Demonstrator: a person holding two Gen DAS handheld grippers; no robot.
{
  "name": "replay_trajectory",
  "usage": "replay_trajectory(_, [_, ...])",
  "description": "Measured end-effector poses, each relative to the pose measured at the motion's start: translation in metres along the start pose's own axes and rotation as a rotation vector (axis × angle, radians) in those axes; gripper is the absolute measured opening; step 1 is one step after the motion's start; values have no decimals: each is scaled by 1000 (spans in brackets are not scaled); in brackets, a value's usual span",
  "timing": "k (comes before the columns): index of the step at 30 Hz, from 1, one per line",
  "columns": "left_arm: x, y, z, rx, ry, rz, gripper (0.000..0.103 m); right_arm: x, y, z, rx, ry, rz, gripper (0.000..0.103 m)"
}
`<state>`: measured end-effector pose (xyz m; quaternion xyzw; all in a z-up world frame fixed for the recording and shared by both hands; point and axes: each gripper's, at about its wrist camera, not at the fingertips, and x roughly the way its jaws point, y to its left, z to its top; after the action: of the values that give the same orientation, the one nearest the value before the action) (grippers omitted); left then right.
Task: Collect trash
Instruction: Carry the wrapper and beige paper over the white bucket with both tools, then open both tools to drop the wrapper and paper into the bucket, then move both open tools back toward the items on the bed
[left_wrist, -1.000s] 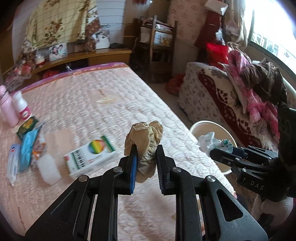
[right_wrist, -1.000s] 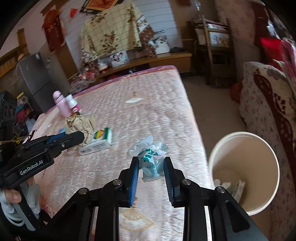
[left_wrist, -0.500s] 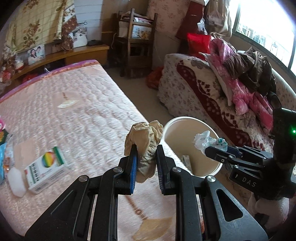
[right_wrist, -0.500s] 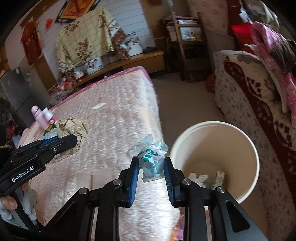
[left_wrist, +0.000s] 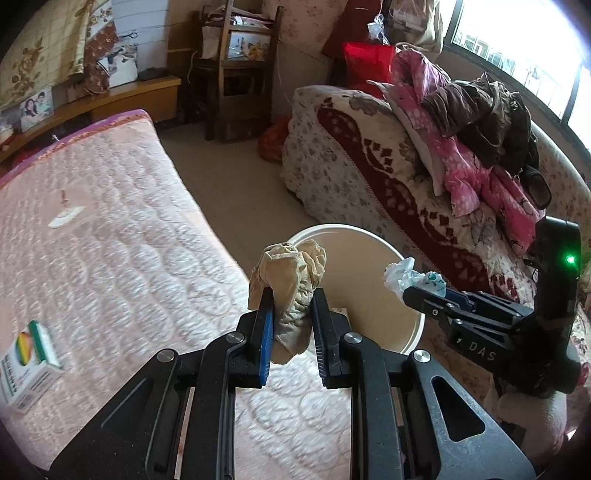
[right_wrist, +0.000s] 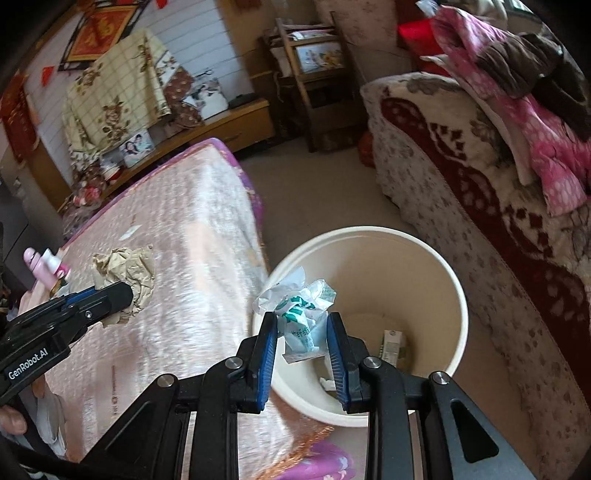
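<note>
My left gripper (left_wrist: 291, 308) is shut on a crumpled brown paper wad (left_wrist: 290, 280), held over the bed's edge just before the cream trash bin (left_wrist: 413, 332). In the right wrist view the same wad (right_wrist: 127, 269) shows at the left gripper's tip, above the pink quilt. My right gripper (right_wrist: 301, 334) is shut on a crumpled white and green plastic wrapper (right_wrist: 299, 310), which hangs over the near rim of the bin (right_wrist: 458, 302). Inside the bin lie a small carton (right_wrist: 391, 345) and bits of white paper. The right gripper (left_wrist: 424, 291) and its wrapper (left_wrist: 410, 275) also show beside the bin in the left wrist view.
A pink quilted bed (left_wrist: 110, 266) fills the left, with a small white box with a rainbow mark (left_wrist: 29, 363) and pink bottles (right_wrist: 46, 266) on it. A floral sofa (left_wrist: 388, 177) piled with clothes stands right of the bin. A wooden chair (left_wrist: 240, 70) stands at the back.
Both grippers have swung right, off the bed toward the bin, each still holding its trash. The bin has come from the right edge to the middle of both views.
</note>
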<state>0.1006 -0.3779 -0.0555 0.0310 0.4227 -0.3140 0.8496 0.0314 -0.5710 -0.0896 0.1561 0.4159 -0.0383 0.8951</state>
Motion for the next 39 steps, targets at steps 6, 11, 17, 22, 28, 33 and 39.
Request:
replay_trajectory(6, [20, -10, 6, 3, 20, -47, 17, 9, -16, 0, 22, 8, -32, 26])
replay_trajectory(11, [34, -19, 12, 7, 34, -76, 21, 17, -28, 1, 36, 19, -56, 26])
replay_trajectory(17, [45, -19, 14, -5, 40, -104, 57, 22, -45, 1, 81, 15, -90, 49])
replay_trajectory(22, [41, -13, 11, -1, 37, -72, 57, 23, -49, -2, 86, 15, -93, 49])
replay_trajectory(28, [26, -1, 4, -3, 19, -40, 57, 24, -46, -4, 102, 9, -74, 60])
replay_trajectory(33, [19, 8, -1, -15, 16, -30, 57, 24, -42, -5, 103, 3, -60, 67])
replay_trajectory(39, [8, 18, -8, -15, 4, 8, 57, 20, -29, -4, 89, -2, -55, 67])
